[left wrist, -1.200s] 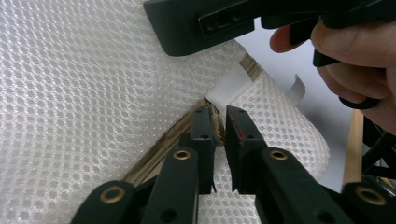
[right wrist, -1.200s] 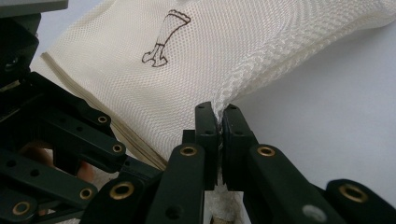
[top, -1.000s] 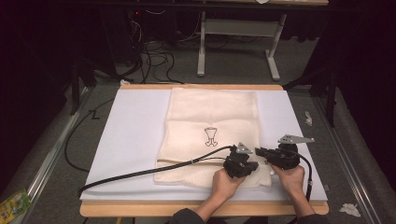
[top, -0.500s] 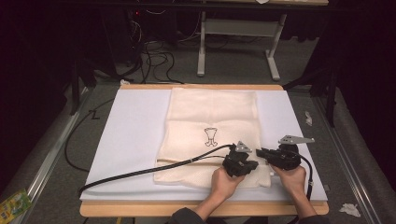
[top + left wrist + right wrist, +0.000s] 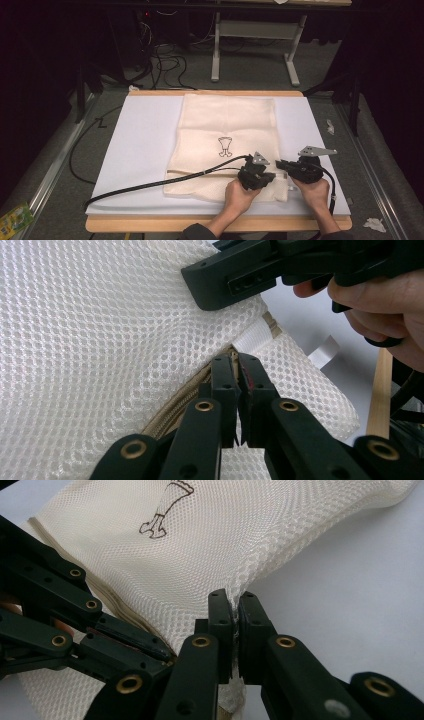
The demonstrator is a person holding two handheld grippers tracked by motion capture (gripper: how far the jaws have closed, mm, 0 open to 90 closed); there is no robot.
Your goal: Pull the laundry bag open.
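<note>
A cream mesh bag (image 5: 225,125) with a small black drawing (image 5: 225,146) lies flat on the white board (image 5: 140,145). Both grippers meet at its near right corner. My left gripper (image 5: 271,176) is shut on the beige zipper (image 5: 175,400) at that corner, its jaws (image 5: 239,362) pressed together on the zipper's end. My right gripper (image 5: 280,164) comes in from the right, shut on the bag's mesh edge (image 5: 235,605), which it lifts into a small ridge. The left gripper view shows the right gripper (image 5: 220,285) just beyond, and the right gripper view shows the left gripper (image 5: 160,652) beside it.
The left gripper's black cable (image 5: 150,185) trails left across the bag and board. A wooden table edge (image 5: 215,222) runs along the front. A white label (image 5: 322,351) sticks out by the bag's corner. A metal stand (image 5: 250,35) and floor cables sit behind.
</note>
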